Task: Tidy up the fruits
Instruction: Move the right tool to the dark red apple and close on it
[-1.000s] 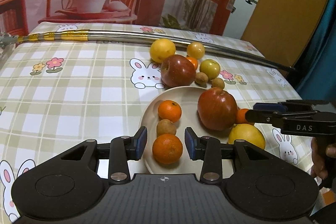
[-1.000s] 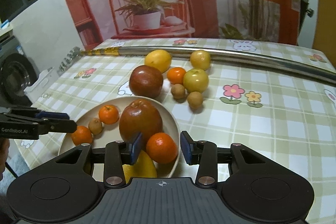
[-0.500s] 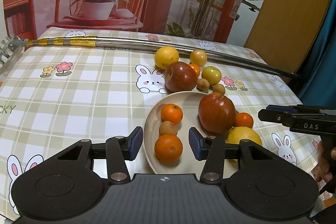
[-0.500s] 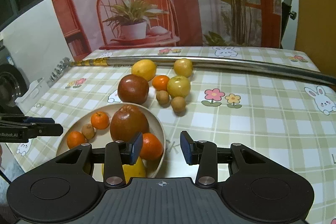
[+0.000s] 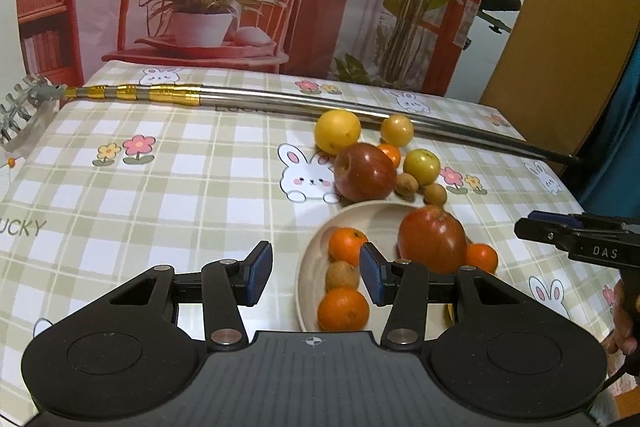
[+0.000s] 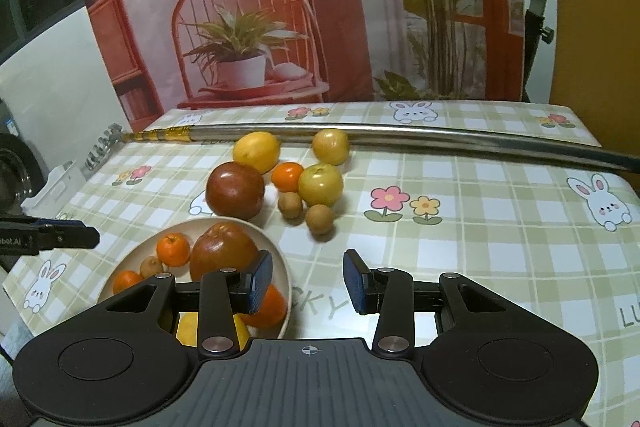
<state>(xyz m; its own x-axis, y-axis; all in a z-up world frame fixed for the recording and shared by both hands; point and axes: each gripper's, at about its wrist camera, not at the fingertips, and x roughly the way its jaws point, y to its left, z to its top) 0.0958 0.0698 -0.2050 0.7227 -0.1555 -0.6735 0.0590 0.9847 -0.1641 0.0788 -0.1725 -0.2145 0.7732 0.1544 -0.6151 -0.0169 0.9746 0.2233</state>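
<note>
Fruit plate (image 6: 282,269) between my two tongs.
Both tongs, left (image 5: 316,273) and right (image 6: 308,281), gape empty; plate sits beside each.

On the worktop (image 6: 480,227), the plate (image 6: 280,259) holds an apple (image 6: 222,251), tangerines and a kiwi (image 6: 151,266). At its 12 o'clock lies a second apple (image 6: 235,190); a pole (image 6: 440,139) lies behind the loose fruits.
</note>
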